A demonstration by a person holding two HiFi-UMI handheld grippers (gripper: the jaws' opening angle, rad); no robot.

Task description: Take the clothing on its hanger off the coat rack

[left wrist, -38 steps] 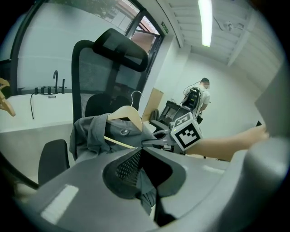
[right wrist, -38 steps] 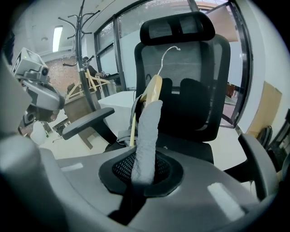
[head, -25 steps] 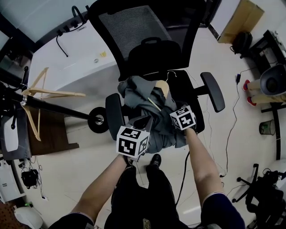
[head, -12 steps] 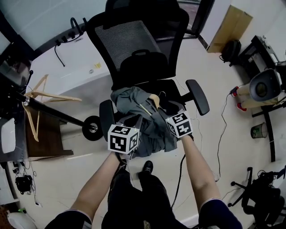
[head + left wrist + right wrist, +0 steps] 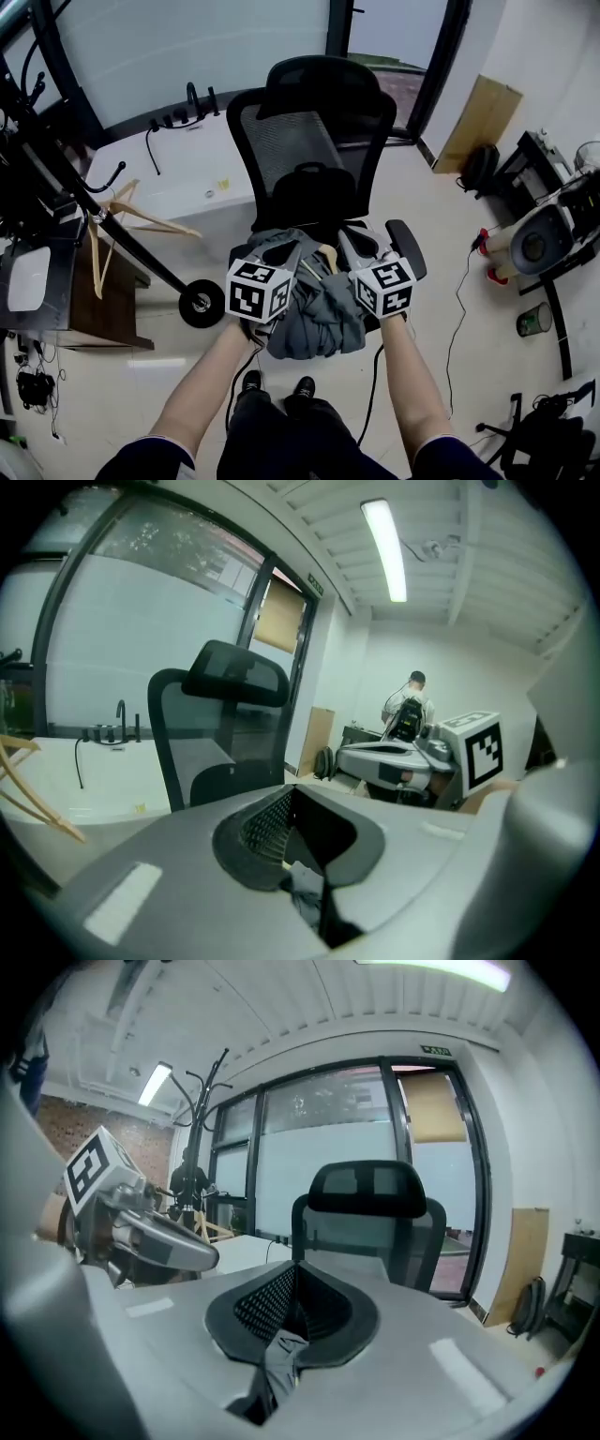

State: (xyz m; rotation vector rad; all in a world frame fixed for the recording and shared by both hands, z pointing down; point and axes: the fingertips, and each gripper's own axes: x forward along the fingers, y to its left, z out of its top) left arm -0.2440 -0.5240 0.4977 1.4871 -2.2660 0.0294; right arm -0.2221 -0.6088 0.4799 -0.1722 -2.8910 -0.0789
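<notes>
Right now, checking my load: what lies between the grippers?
Head view: crumpled grey garment on pale wooden hanger; right gripper is closing its jaws on it.

The light wooden hanger [image 5: 325,254] is almost wholly buried in the crumpled grey cloth garment [image 5: 317,323]; only a short tip shows at the bundle's 12 o'clock. The bundle hides the seat of the black mesh office chair [image 5: 314,141]. The top of the black metal coat rack [image 5: 142,253] runs out of the head view at 9 o'clock. In the left gripper view, a far-off person [image 5: 409,703] at 3 o'clock is too small to make out. In the right gripper view the cloth leaves the picture at 6 o'clock.
</notes>
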